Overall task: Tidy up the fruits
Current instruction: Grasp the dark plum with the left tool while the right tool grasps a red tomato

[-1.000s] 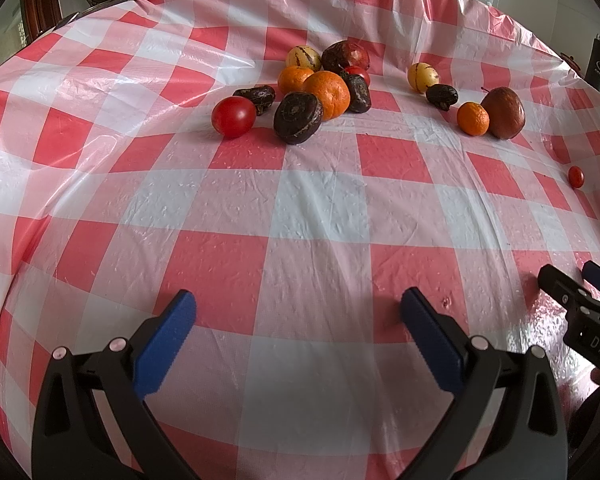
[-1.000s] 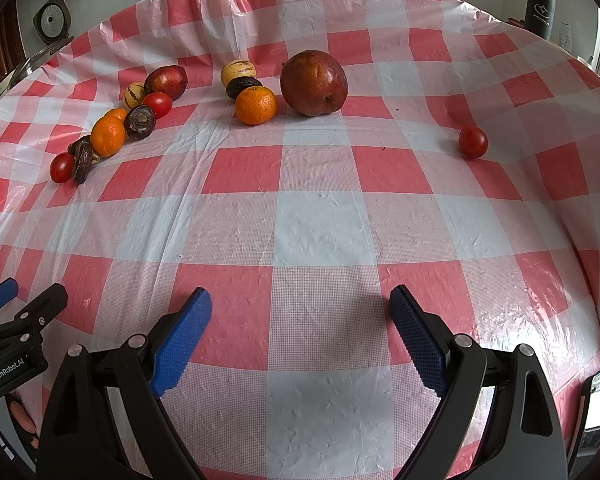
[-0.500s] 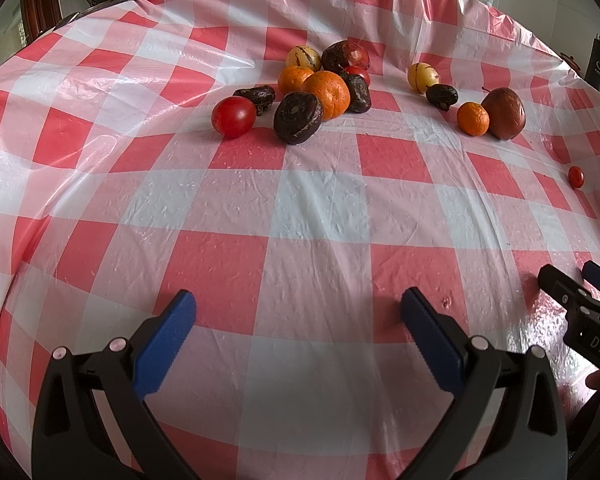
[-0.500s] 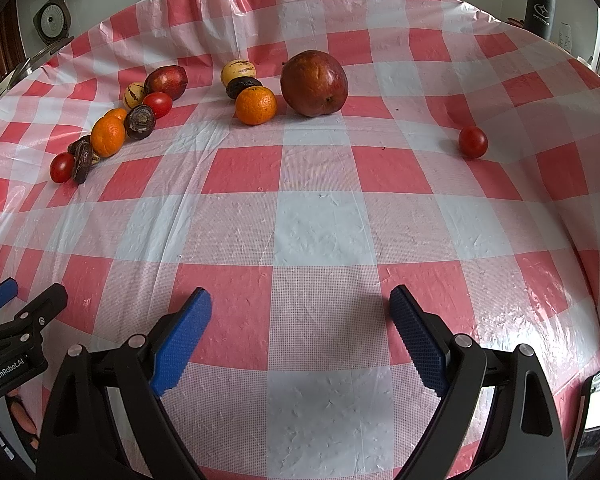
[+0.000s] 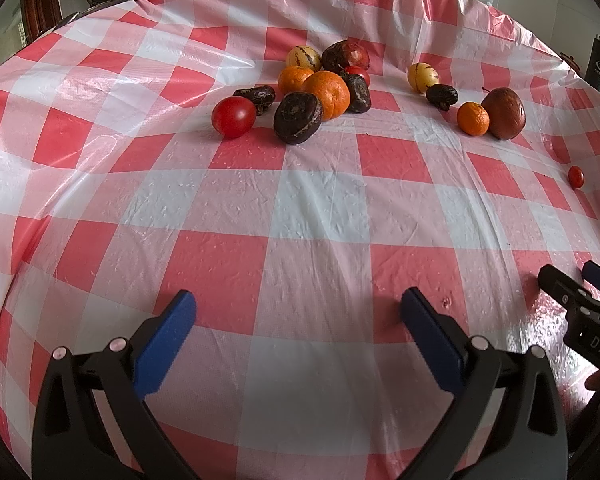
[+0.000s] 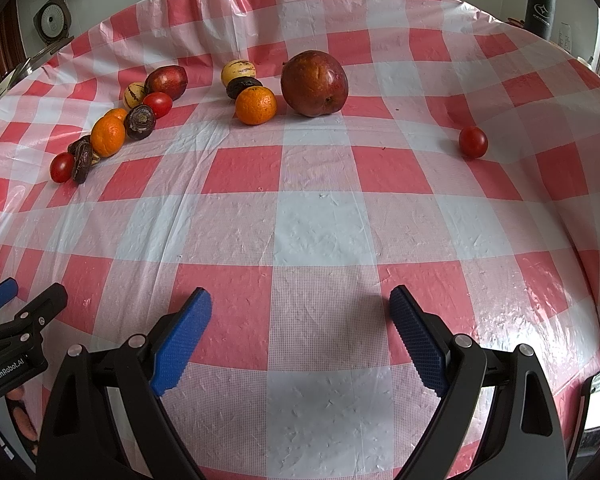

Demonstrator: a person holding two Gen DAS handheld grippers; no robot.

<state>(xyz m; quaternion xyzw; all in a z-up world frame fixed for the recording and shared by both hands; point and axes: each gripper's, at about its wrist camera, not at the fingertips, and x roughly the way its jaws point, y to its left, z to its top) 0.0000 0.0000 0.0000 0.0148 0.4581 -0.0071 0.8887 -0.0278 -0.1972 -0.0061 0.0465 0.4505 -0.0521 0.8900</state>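
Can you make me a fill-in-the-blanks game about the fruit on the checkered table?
1. Both the left gripper and the right gripper are ____ and hold nothing.
2. The lone small tomato sits apart on a ____ square.
3. The big red fruit has an ____ right beside it.

Missing words: open; white; orange

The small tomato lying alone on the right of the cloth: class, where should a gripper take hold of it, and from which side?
Grip the small tomato across its round middle, coming from the near side with the right gripper, which is open and empty. It sits apart from the other fruit, so both fingers have free room beside it. It is smooth and round, so close gently, as it may roll or squash.
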